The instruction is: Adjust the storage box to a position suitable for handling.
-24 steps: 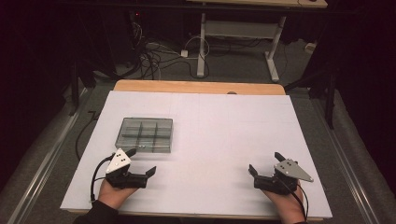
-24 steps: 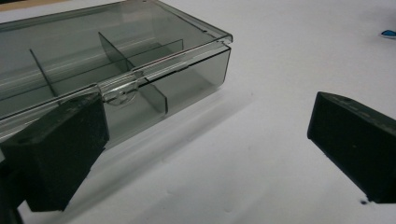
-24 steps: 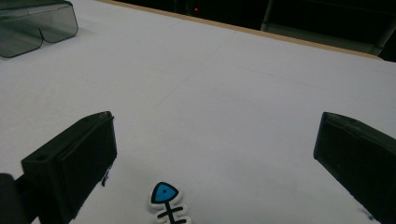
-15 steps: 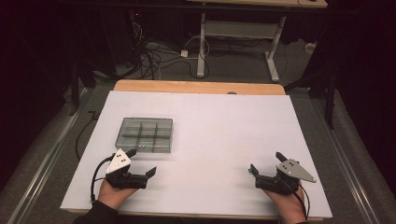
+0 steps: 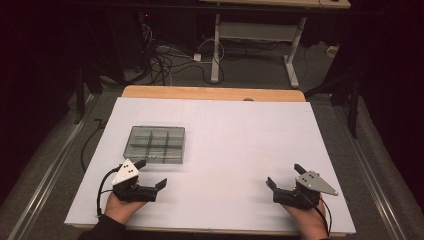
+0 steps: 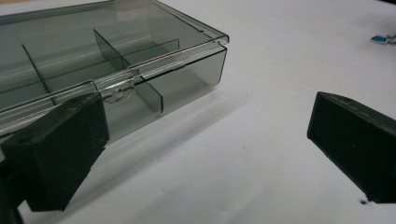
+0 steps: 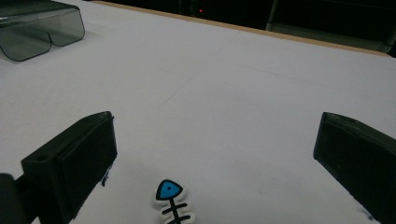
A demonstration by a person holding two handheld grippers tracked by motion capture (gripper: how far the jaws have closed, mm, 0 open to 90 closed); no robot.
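Fish-bone charm [image 7: 171,201], small and flat, lies on the white table [image 5: 240,150] between the spread, empty jaws of the right gripper [image 7: 215,158]. A good pick likely means lowering squarely and pinching its thin edges. Left gripper [image 6: 205,140], also released, sits just beside the closed compartment box [image 6: 112,60].

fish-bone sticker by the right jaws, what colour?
Blue head, black bones, white outline: fish-bone sticker, clearest in the right gripper view.
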